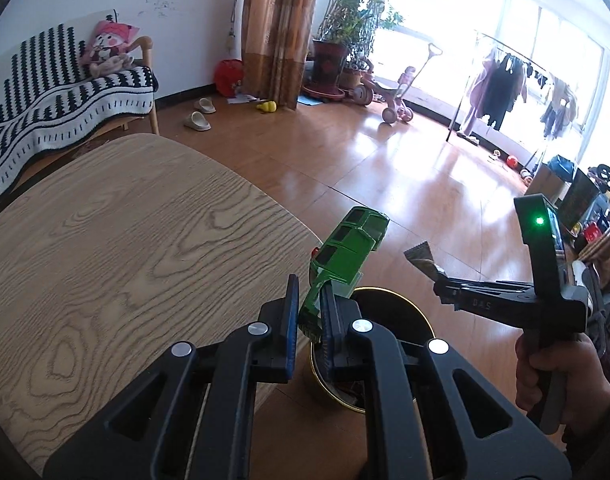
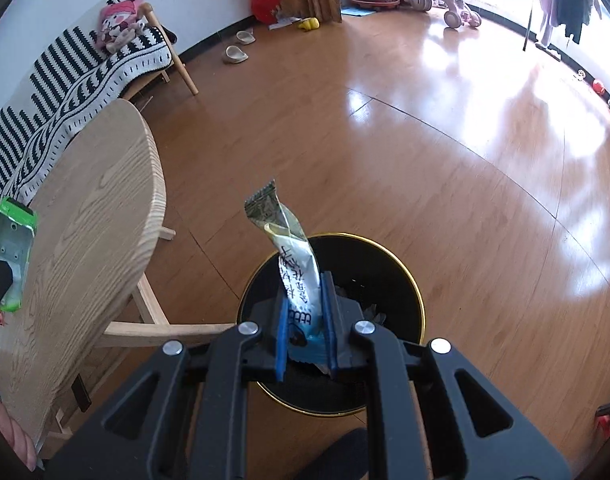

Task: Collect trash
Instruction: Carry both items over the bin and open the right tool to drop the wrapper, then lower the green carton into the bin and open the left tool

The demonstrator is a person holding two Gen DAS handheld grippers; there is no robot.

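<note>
Black linkage arms filled the foreground of both views. Just ahead, the right gripper (image 2: 306, 312) was clamped on a wrapper (image 2: 295, 272), which stuck up past its fingertips with the bin (image 2: 405, 276) directly below. The left gripper (image 1: 309, 312) pinched a green toy car (image 1: 347, 252) by one end, the bin (image 1: 419, 320) under and just right of its tips.

To do this step well, I judge each load should be centred over the bin's mouth before letting go, the car held low so it doesn't bounce out.

Only the left view showed the hand (image 1: 561, 376) on the right gripper (image 1: 439, 280); only the right view showed rubbish already in the bin, and the car's (image 2: 11, 256) underside.
</note>
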